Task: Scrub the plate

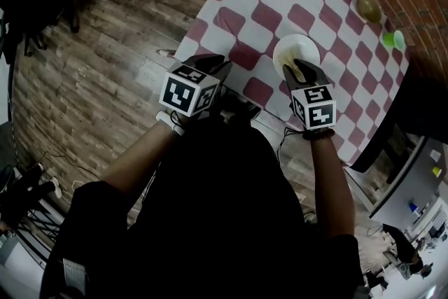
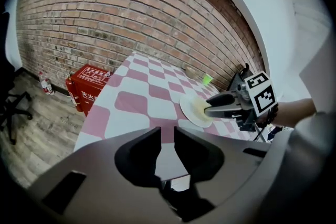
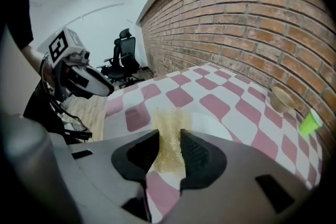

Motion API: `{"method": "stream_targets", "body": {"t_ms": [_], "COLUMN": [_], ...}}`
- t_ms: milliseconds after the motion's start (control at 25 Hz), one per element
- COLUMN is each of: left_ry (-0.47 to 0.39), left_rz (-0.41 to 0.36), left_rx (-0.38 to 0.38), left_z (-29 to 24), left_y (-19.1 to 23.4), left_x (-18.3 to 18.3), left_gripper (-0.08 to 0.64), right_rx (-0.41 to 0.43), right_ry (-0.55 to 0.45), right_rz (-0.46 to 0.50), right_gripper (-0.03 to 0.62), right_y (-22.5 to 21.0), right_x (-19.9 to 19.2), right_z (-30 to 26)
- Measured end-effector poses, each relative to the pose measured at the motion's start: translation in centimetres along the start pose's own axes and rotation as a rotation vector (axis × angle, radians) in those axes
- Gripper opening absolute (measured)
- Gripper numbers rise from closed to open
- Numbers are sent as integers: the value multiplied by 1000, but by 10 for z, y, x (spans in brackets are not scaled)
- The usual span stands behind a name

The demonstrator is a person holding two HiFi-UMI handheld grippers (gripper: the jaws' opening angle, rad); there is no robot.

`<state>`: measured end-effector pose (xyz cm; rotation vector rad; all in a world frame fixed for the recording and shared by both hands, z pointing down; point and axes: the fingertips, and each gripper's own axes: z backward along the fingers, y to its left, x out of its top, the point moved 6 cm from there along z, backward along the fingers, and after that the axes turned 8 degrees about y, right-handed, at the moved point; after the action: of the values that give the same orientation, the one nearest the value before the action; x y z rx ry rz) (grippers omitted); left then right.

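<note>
Right gripper view: the right gripper (image 3: 169,132) is clamped on a coarse yellow scrubbing pad (image 3: 168,113) over the round white plate (image 3: 209,123), near the checked table's edge. Small, light circles seem best. The left gripper (image 2: 167,134), jaws narrowly apart and empty, could steady the rim.

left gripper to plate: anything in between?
Nothing: the left gripper view shows only bare checked tablecloth between the left gripper and the plate. The right gripper holds its sponge at the plate.
</note>
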<state>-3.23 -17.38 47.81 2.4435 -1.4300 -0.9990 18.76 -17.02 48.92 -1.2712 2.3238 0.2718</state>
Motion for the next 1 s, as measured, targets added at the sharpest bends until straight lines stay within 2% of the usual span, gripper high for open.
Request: {"method": "stream_targets", "body": {"t_ms": [240,360,440,760,1000], "left_ry": [-92,-134,-157,-221,-258], "left_rz": [-2,-38,-65,-131,-204], "left_rx": [33,35,34,-29,-27], "left_z": [17,31,39,60,77], "left_y": [1,-12,-23,-70,-88], "left_x": [35,49,56,70,76], "left_gripper": [87,87,87,87,87], "right_rx": [22,42,46,87,114], "right_ry": [-124,-205,-246,-380,-500], "right_rz": [-284,-445,-505,-542,-489], "right_gripper": [135,133,133,133,133], "right_y": [-12,-13,-11,14,36], "right_x": [-32,-43,-48,-41,-22], "right_z": [59,90,107,159,190]}}
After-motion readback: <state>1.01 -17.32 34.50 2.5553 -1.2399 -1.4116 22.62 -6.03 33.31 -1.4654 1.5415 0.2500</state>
